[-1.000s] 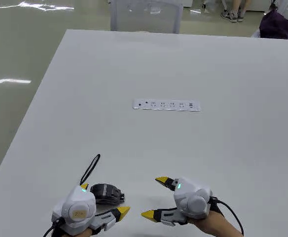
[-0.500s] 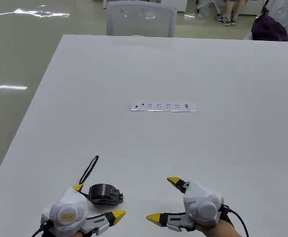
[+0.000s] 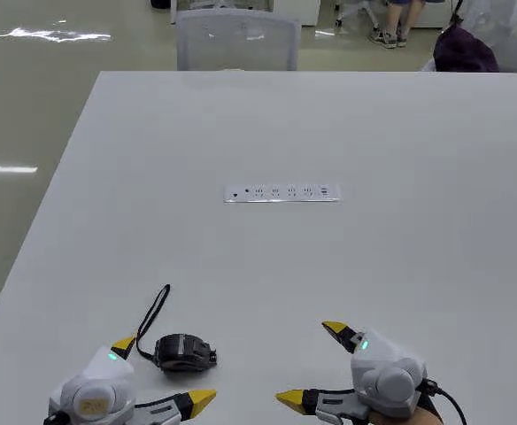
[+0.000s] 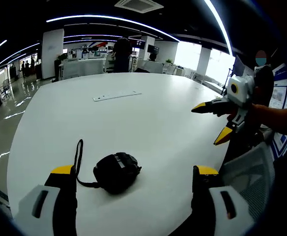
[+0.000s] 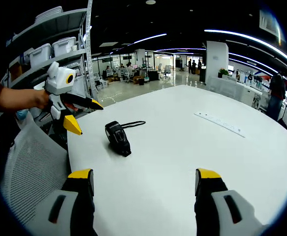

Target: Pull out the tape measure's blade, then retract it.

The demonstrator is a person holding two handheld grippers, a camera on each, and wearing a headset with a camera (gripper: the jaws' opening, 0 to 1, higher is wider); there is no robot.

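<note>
Black tape measure [image 3: 185, 352] lies free on the table [image 3: 347, 266]. Left gripper [image 3: 162, 372] and right gripper [image 3: 312, 363], both wide open and empty, have drawn back from it.

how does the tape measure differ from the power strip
The tape measure is black and chunky; the power strip is white, long and flat. The tape measure sits by the near edge; the power strip lies mid-table. Both rest on the white table.

White left gripper [image 3: 162, 370] and right gripper [image 3: 310, 363] have yellow-tipped black fingers [image 3: 196, 400], black cables [image 3: 443, 396].
</note>
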